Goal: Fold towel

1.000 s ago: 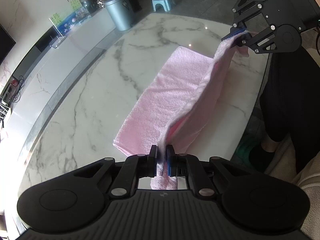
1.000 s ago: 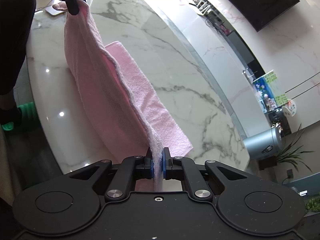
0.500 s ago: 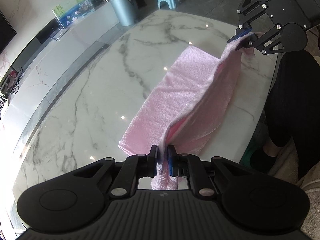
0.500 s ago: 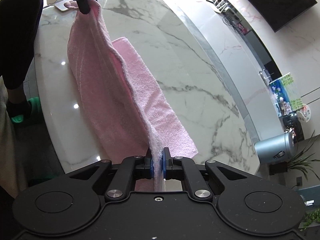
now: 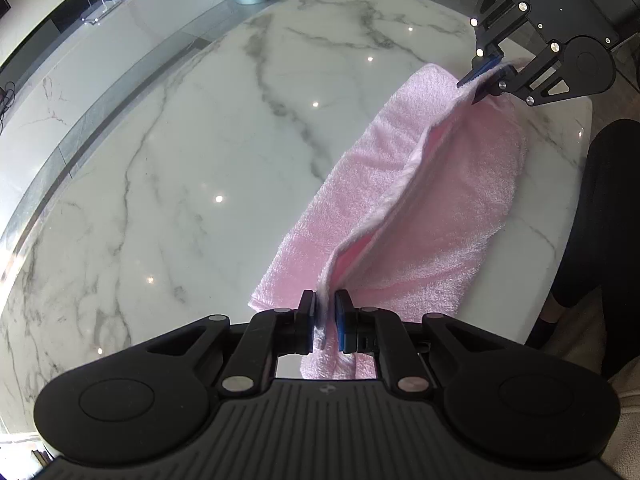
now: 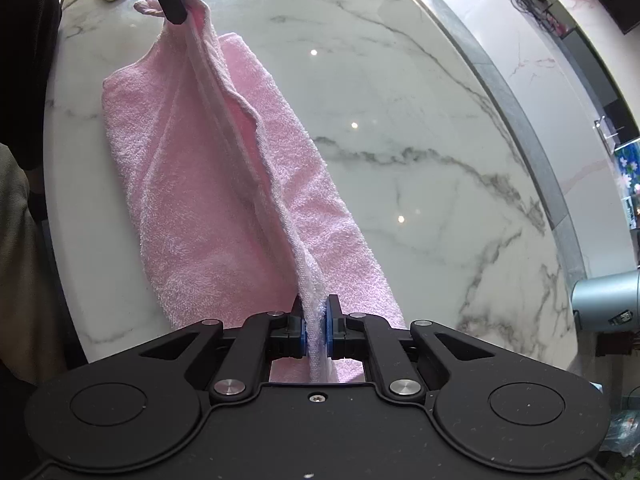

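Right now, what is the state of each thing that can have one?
Left gripper: shut on the towel edge.
Right gripper: shut on the towel edge.
Pink towel: partly folded, one long edge lifted, the rest lying on the marble table.

Glossy white marble table, grey bin, long pale counter.

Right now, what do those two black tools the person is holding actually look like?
Both are matte black plastic. The left gripper has a ribbed body, two round bulges like big discs, angled linkage bars with silver rivets, and blue pads lining its fingers. The right gripper is the same design with a smooth, dusty top and one central screw. No cables or sleeves show.
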Demonstrator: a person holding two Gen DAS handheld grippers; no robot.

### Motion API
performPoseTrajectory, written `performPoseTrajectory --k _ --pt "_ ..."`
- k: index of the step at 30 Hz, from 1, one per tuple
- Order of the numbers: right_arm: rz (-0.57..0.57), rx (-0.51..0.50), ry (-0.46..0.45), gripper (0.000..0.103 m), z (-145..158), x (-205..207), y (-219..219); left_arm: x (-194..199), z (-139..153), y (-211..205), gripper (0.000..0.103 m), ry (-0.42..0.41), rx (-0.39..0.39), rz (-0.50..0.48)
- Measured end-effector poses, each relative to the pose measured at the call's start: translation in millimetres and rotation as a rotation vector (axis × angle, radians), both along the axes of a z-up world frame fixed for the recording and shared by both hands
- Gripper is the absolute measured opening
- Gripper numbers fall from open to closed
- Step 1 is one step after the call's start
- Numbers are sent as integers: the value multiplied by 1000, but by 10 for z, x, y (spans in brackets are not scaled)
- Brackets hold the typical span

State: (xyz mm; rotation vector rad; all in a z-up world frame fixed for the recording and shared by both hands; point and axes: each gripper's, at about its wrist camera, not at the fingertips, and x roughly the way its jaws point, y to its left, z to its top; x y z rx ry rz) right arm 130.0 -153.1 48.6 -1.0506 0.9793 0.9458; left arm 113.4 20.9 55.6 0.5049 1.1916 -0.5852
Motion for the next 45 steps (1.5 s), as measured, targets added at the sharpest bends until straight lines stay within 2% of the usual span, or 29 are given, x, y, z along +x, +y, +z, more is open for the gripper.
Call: performPoseTrajectory --k 5,7,10,12,17,22,24,27,30,31,32,35,36,39,45 --pt "-1 -10 17 7 -213 174 56 150 -171 72 11 9 -16 27" --pt "-1 -14 18 8 -245 213 62 191 -212 92 13 7 -22 35" --pt "-17 -9 12 16 -259 267 59 229 -226 115 24 -2 -24 51" --pt "-27 -6 -8 29 -250 279 45 239 -222 144 32 -8 -27 76" --pt "-66 -4 -60 38 -167 259 -42 157 -129 191 35 -28 -25 110" --pt "-151 31 -121 47 50 187 -193 0 109 216 42 -72 -35 151" --pt "-189 63 -140 56 202 135 -271 -95 256 216 43 -102 -48 167" --pt "-249 133 -166 65 488 34 -368 -235 475 212 51 -148 -70 193" --pt "-298 198 -186 69 752 -31 -377 -386 685 209 61 -199 -104 232" --pt "-313 222 -189 70 842 -60 -359 -436 744 202 67 -213 -115 246" --pt "-331 253 -190 76 939 -120 -361 -489 799 189 69 -227 -127 259" --pt "-381 351 -182 82 1135 -258 -394 -618 904 147 69 -266 -159 309" --pt "-398 385 -178 88 1180 -309 -405 -655 925 132 69 -278 -168 330" --pt "-447 469 -170 90 1222 -456 -438 -759 916 100 76 -311 -206 398" --pt "-608 611 -213 90 913 -845 -528 -979 657 16 77 -356 -265 516"
